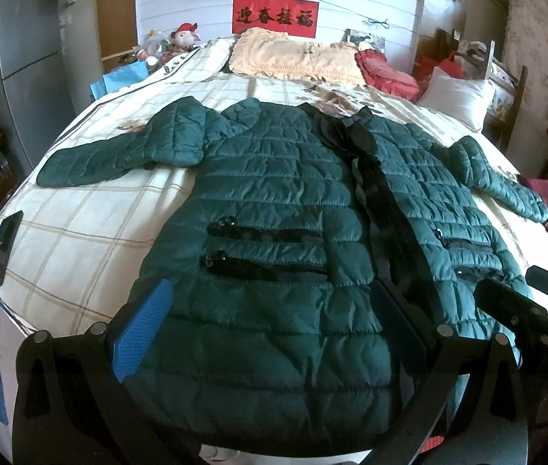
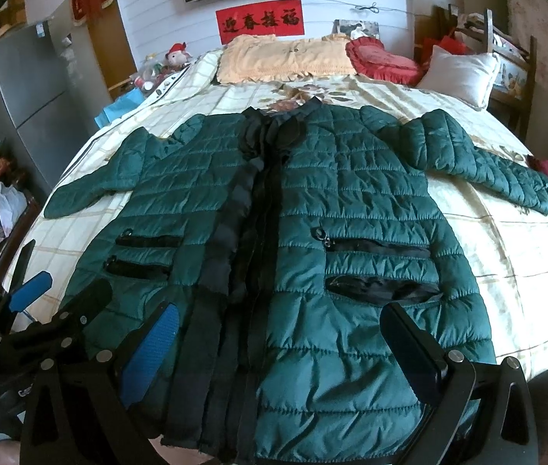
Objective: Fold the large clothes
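A dark green quilted jacket (image 1: 266, 201) lies flat and face up on the bed, sleeves spread to both sides, black zipper strip down the middle; it also shows in the right wrist view (image 2: 351, 209). My left gripper (image 1: 270, 333) is open above the jacket's left hem, with nothing between its blue-padded fingers (image 1: 140, 333). My right gripper (image 2: 277, 348) is open above the right hem, also empty. The right gripper also shows at the right edge of the left wrist view (image 1: 521, 302), and the left gripper at the left edge of the right wrist view (image 2: 30, 290).
The bed (image 1: 80, 232) has a cream checked cover. A beige pillow (image 1: 297, 58), a red cushion (image 1: 386, 71) and a white pillow (image 1: 459, 97) lie at the head. A dark phone (image 1: 2, 250) lies near the left bed edge. A grey fridge (image 1: 30, 62) stands left.
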`<state>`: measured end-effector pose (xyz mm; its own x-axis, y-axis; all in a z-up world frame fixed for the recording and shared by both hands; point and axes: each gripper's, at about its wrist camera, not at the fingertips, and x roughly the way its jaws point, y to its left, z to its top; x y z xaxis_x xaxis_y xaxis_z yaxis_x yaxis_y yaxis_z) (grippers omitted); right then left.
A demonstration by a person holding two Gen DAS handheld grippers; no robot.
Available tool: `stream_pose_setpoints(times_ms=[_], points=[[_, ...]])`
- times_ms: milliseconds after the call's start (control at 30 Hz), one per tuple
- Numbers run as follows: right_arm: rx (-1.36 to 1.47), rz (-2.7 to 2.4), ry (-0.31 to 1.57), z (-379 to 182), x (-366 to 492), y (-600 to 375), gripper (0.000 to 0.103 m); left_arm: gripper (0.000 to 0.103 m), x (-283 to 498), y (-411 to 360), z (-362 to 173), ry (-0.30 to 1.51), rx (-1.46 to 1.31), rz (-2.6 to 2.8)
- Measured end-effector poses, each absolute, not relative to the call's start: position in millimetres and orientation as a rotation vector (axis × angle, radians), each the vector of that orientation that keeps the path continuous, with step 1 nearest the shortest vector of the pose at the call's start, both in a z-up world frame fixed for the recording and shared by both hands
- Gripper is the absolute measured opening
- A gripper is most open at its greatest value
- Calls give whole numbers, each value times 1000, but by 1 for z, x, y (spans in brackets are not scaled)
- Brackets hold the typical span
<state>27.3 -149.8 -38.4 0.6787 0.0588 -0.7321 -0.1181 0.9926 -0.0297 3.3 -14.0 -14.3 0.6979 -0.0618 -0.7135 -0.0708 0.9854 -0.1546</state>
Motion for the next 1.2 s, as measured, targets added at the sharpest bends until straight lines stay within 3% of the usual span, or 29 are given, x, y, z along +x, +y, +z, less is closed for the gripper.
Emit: stream_pose_setpoints(times_ms=[1200], points=[[-65, 104, 820, -38, 57, -149, 103, 102, 26, 5, -11, 803, -204, 21]])
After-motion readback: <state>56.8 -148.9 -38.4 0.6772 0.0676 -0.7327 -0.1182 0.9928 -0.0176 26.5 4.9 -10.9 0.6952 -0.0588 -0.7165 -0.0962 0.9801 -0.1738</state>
